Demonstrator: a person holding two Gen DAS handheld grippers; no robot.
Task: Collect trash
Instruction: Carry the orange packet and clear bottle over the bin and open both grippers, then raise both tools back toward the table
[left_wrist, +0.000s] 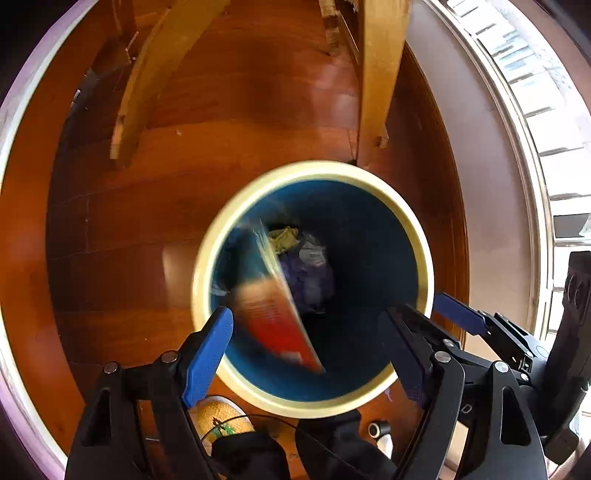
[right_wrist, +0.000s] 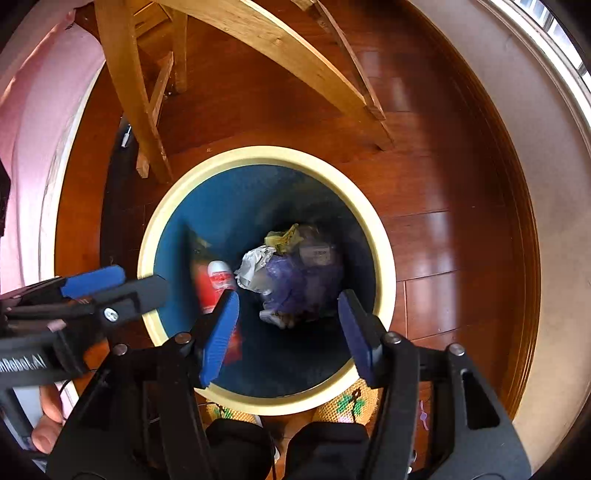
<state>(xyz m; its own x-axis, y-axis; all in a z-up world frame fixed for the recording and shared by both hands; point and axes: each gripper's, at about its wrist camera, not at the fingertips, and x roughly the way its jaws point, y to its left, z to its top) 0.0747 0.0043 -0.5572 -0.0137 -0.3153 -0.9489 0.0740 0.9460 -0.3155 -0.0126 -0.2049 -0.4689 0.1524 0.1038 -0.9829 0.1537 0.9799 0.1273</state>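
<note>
A round bin with a cream rim (left_wrist: 221, 236) (right_wrist: 162, 218) and blue inside stands on the wooden floor below both grippers. A red and blue packet (left_wrist: 275, 295) (right_wrist: 207, 284), blurred, is in the air inside the bin, free of the fingers. Crumpled purple, grey and yellow trash (left_wrist: 306, 266) (right_wrist: 291, 273) lies at the bottom. My left gripper (left_wrist: 310, 350) is open and empty above the bin's near edge. My right gripper (right_wrist: 288, 332) is open and empty over the bin; it also shows at the right of the left wrist view (left_wrist: 480, 321).
Pale wooden chair legs (left_wrist: 376, 74) (right_wrist: 136, 92) stand on the floor just beyond the bin. A wall and a window (left_wrist: 546, 122) are at the right. The person's slippers (right_wrist: 354, 402) are at the bin's near side.
</note>
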